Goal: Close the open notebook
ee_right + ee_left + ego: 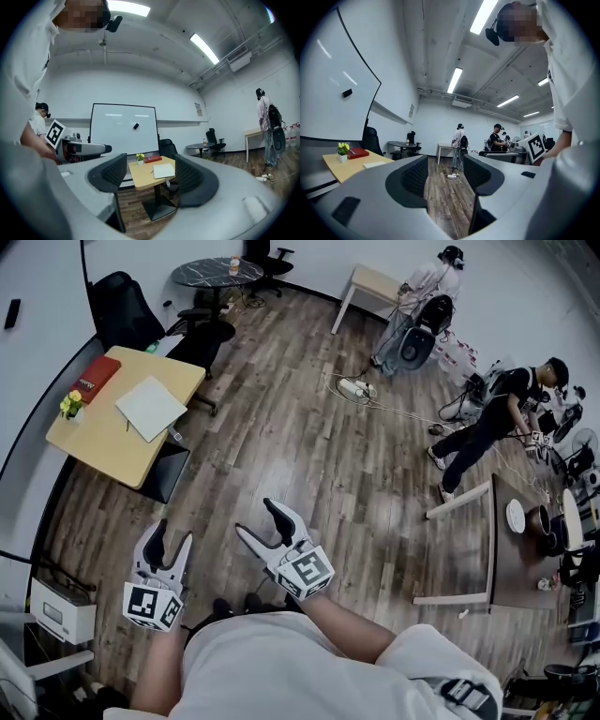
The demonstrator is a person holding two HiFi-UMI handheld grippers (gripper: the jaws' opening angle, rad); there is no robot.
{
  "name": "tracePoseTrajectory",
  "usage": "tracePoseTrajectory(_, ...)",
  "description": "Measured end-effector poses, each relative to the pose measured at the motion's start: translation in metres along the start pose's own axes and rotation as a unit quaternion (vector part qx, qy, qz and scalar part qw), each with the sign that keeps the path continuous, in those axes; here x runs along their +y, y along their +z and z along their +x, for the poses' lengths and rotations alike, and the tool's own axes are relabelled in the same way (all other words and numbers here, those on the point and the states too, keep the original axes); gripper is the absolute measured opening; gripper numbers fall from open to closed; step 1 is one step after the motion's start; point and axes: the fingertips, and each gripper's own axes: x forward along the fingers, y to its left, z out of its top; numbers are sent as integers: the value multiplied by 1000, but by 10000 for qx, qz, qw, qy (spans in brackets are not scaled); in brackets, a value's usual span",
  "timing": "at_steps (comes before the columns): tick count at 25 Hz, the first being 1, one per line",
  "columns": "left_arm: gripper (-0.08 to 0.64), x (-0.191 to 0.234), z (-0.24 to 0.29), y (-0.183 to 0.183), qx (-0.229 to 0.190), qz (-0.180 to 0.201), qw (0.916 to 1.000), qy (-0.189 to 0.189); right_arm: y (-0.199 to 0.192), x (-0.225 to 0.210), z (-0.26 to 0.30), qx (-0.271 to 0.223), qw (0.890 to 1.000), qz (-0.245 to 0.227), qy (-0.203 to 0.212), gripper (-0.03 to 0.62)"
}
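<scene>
The notebook (150, 407) lies flat on the light wooden table (103, 451) at the upper left and shows a white face. It also appears in the right gripper view (163, 170) and, edge-on, in the left gripper view (375, 164). Both grippers hang in front of the person's body, far from the table. My left gripper (171, 538) is open with nothing between its jaws, and it looks down the room (445, 176). My right gripper (258, 519) is open and holds nothing, and it faces the table (150, 176).
A red book (97, 379) and a small potted plant (71, 405) sit on the same table. Black office chairs (120, 298) and a round dark table (216, 273) stand behind it. Other people (497, 418) work at the far right. A power strip (356, 387) lies on the wood floor.
</scene>
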Motion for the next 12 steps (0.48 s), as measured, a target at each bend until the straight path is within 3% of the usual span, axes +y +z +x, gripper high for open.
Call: tracePoseTrajectory(12, 218, -3, 1, -16, 90, -44, 9999, 44, -20, -13, -12, 173, 9996, 51, -234, 325)
